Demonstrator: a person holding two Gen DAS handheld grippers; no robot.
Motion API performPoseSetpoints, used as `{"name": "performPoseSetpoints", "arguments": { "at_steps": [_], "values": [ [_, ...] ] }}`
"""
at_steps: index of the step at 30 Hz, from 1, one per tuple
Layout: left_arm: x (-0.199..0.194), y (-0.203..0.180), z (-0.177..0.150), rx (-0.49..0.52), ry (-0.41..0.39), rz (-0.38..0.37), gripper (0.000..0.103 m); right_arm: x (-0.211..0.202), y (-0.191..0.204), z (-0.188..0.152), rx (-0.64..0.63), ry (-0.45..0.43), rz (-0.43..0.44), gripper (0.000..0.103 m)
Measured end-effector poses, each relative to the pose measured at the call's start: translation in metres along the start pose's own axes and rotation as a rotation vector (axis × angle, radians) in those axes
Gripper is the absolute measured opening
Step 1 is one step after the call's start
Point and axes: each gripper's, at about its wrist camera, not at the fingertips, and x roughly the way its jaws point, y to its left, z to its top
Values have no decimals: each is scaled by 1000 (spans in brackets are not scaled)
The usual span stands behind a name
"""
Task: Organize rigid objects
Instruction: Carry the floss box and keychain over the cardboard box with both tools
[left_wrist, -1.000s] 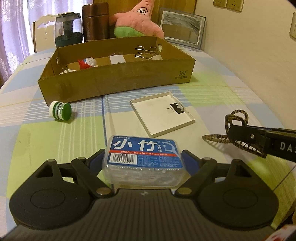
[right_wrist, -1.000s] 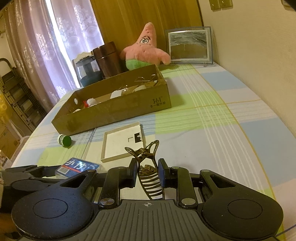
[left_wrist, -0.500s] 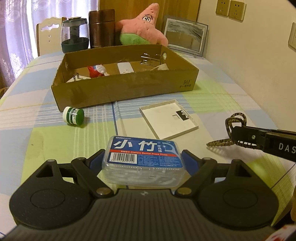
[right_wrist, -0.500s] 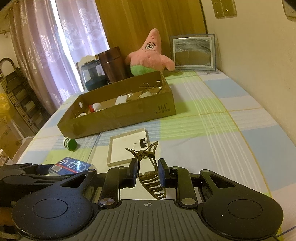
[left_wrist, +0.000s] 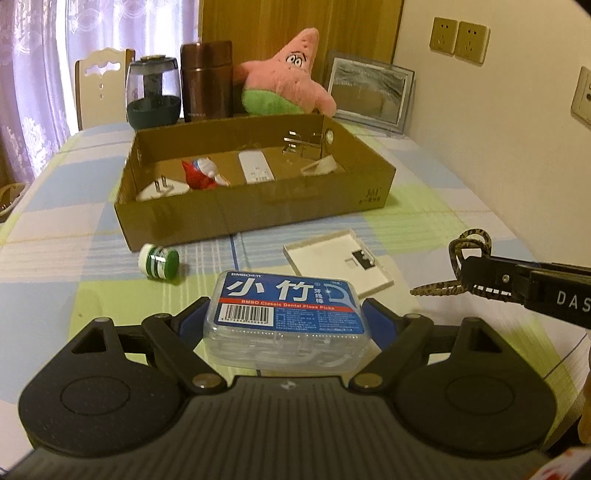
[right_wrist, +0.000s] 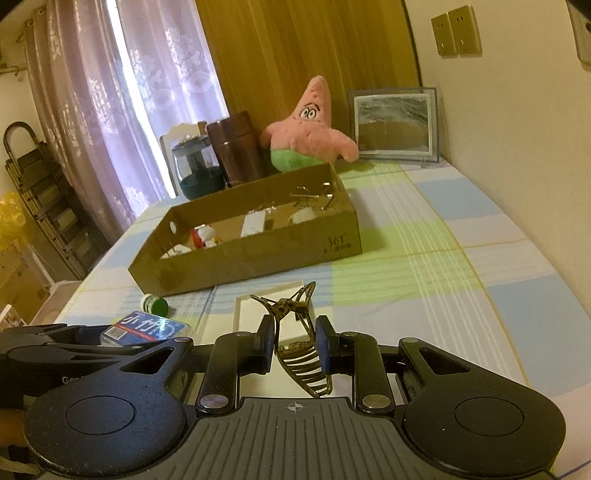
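My left gripper (left_wrist: 286, 319) is shut on a clear floss pick box (left_wrist: 286, 314) with a blue label, held above the table. It also shows in the right wrist view (right_wrist: 147, 329). My right gripper (right_wrist: 294, 343) is shut on a brown patterned hair claw clip (right_wrist: 295, 332), seen from the left wrist view (left_wrist: 458, 273) at the right. An open cardboard box (left_wrist: 255, 218) stands ahead (right_wrist: 258, 258), holding a plug, a red-and-white toy, a white remote and metal clips. A green-capped bottle (left_wrist: 159, 261) and a white shallow lid (left_wrist: 338, 260) lie before it.
Behind the box stand a dark glass jar (left_wrist: 153, 96), a brown flask (left_wrist: 207, 81), a pink star plush (left_wrist: 284, 77) and a framed picture (left_wrist: 369, 92). A wall runs along the table's right side. A chair (left_wrist: 99, 81) stands at the far end.
Both grippers have risen and tilted up with their objects, so the inside of the cardboard box shows more. The objects on the table have not moved.
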Motion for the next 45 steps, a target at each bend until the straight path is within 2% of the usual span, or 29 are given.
{"name": "performPoseSetpoints", "arguments": {
  "at_steps": [11,25,35,41,45],
  "values": [
    [-9,14,28,0,-39,5,85,7,15,30,-14,-23,34,20],
    [5,41,78,13,-60,11,85,45,22,87,-29,-38,70,20],
    [36,68,132,35,-80,12,85,94,27,141,-42,-49,94,20],
    [64,93,161,10,-67,7,84,128,23,162,-28,-42,93,20],
    [85,106,177,21,-51,31,85,151,17,171,-9,-28,82,20]
  ]
}}
